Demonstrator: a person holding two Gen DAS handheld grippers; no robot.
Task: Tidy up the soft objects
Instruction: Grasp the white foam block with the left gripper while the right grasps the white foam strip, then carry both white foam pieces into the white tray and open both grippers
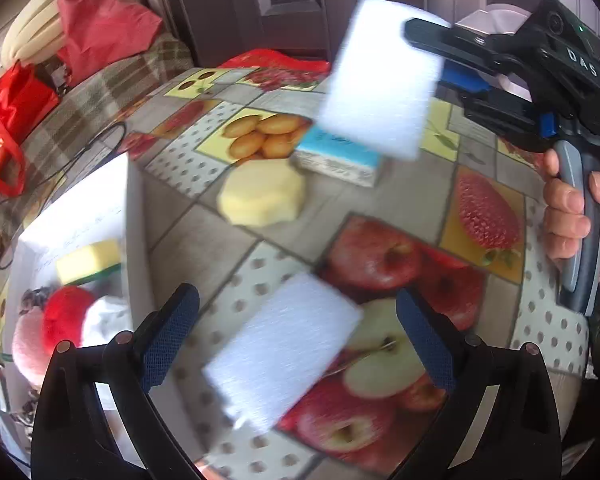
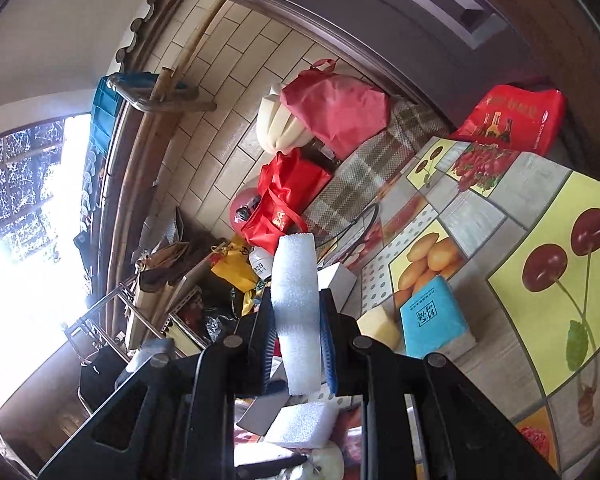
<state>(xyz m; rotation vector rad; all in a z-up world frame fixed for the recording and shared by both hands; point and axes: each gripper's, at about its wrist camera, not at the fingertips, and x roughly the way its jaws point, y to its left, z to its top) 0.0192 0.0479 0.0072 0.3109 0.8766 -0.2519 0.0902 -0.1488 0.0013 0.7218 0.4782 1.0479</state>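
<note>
My right gripper [image 2: 296, 320] is shut on a white foam pad [image 2: 296, 300] and holds it up in the air, above the table; it shows in the left wrist view too [image 1: 380, 76]. My left gripper [image 1: 296, 320] is open and empty, just above a second white foam pad [image 1: 280, 344] lying on the fruit-print tablecloth [image 1: 380, 208]. A pale yellow sponge [image 1: 262, 192] and a blue tissue pack [image 1: 340, 156] lie further back. A white box [image 1: 134, 200] at the left holds a yellow-green sponge [image 1: 88, 260], a red pom [image 1: 66, 312] and other soft items.
Red bags [image 1: 100, 24] and a cream cushion [image 1: 32, 28] sit on a checked bench behind the table. A black cable [image 1: 100, 144] lies near the box. In the right wrist view a cluttered floor [image 2: 204, 272] lies beyond the table edge.
</note>
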